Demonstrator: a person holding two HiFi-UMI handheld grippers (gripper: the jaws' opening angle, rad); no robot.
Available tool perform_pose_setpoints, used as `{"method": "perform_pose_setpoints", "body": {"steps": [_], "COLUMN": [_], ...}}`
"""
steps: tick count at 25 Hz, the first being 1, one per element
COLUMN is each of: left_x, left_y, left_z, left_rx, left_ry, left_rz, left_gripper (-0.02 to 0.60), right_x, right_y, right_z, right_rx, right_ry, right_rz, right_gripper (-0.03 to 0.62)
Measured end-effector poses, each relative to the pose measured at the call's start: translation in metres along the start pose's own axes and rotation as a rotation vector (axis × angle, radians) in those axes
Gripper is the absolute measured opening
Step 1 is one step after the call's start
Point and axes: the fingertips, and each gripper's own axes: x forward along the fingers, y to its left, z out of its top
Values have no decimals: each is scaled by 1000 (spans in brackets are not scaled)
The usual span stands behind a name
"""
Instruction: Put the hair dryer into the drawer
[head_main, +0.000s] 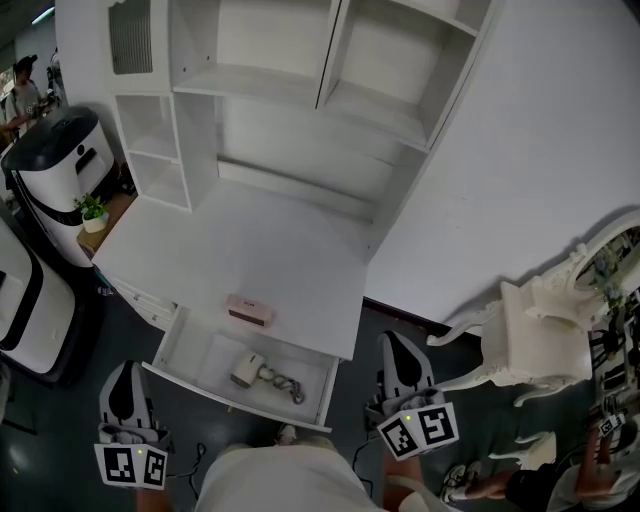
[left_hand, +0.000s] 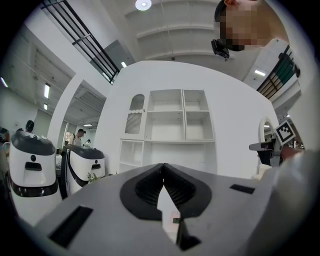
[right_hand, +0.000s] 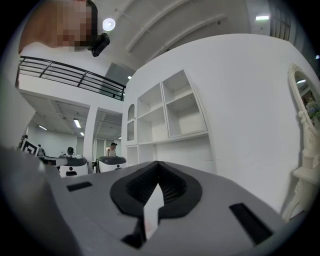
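Left gripper (left_hand: 163, 166) and right gripper (right_hand: 157, 164) are closed, empty; hair dryer (head_main: 246, 372) lies in open drawer (head_main: 192, 352).

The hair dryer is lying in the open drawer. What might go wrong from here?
1. The cord lies loose beside the hair dryer near the front of the drawer; closing the drawer may pinch it.
2. The pink box sits at the desk edge above the drawer; a bump might knock it in.
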Motion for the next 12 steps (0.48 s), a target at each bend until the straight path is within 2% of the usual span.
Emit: {"method": "perform_pose_setpoints", "body": {"steps": [12], "left_x": [-6], "left_y": [17], "left_z": [-10], "left_rx": [1], "left_ry": [21], "left_rz": [76], "left_gripper": [15], "right_x": [39], "right_y": [21], "right_z": [-19], "right_rx": [-9], "right_ry": [48], "right_rz": [93], "right_gripper": [9]}}
